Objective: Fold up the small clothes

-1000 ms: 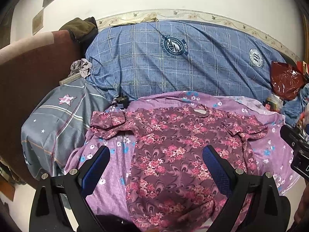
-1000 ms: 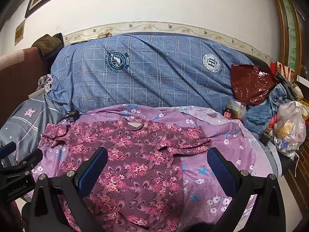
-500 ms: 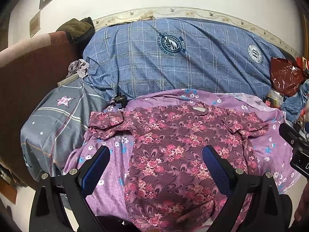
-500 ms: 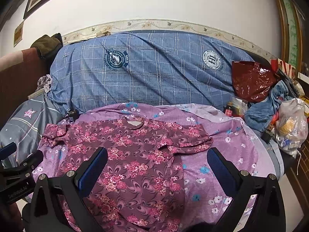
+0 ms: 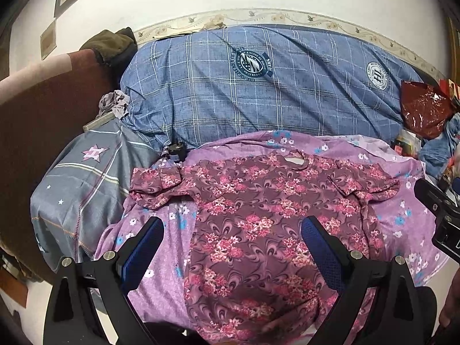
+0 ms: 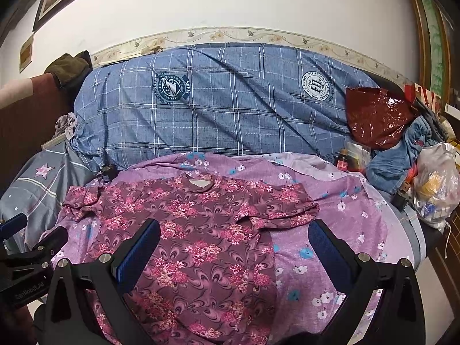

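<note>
A maroon short-sleeved top with pink flowers [image 5: 258, 210] lies spread flat, neck away from me, on a purple flowered sheet [image 5: 169, 261]. It also shows in the right wrist view [image 6: 187, 230] on the same sheet [image 6: 330, 230]. My left gripper [image 5: 233, 247] is open and empty, held above the top's lower left part. My right gripper [image 6: 234, 247] is open and empty, above the top's right side near the right sleeve [image 6: 284, 207]. Each gripper's body shows at the edge of the other's view.
A large blue checked bolster [image 5: 258, 86] lies behind the sheet. A grey star pillow [image 5: 80, 184] sits at the left by a brown headboard [image 5: 43, 109]. A red plastic bag [image 6: 376, 115], blue jeans [image 6: 402, 155] and a white bag [image 6: 437, 181] crowd the right.
Both grippers have dropped slightly and drifted, so the top and the bedding sit a little higher in each view. The top has not moved.
</note>
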`<state>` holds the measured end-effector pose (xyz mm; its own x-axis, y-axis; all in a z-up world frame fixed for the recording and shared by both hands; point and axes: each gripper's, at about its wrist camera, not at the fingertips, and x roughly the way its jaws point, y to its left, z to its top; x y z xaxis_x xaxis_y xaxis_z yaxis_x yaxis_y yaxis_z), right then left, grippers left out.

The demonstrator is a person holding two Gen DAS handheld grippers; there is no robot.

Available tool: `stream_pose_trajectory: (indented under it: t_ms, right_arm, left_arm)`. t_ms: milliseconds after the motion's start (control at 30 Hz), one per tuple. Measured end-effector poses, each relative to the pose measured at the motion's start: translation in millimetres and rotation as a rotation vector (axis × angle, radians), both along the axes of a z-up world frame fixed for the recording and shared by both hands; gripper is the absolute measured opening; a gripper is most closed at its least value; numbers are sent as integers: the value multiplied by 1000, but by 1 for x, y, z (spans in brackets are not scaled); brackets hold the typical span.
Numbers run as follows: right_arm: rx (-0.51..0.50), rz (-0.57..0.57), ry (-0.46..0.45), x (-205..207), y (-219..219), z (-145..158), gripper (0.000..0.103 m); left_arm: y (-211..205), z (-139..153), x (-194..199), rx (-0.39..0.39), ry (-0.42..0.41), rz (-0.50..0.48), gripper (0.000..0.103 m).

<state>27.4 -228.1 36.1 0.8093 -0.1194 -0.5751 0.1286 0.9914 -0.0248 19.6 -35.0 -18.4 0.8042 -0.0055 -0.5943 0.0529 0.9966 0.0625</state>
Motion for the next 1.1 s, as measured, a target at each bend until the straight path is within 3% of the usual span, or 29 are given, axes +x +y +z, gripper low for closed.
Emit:
stream_pose_trajectory:
  t_ms: [667,1100]
  right_arm:
    - [12,85,-25,-13,30,16,102]
    - [21,107,-7,1,35,5,102]
  left_arm:
    - [18,12,-30,-2,-34,40,97]
    - [15,1,-6,-7,7,51,97]
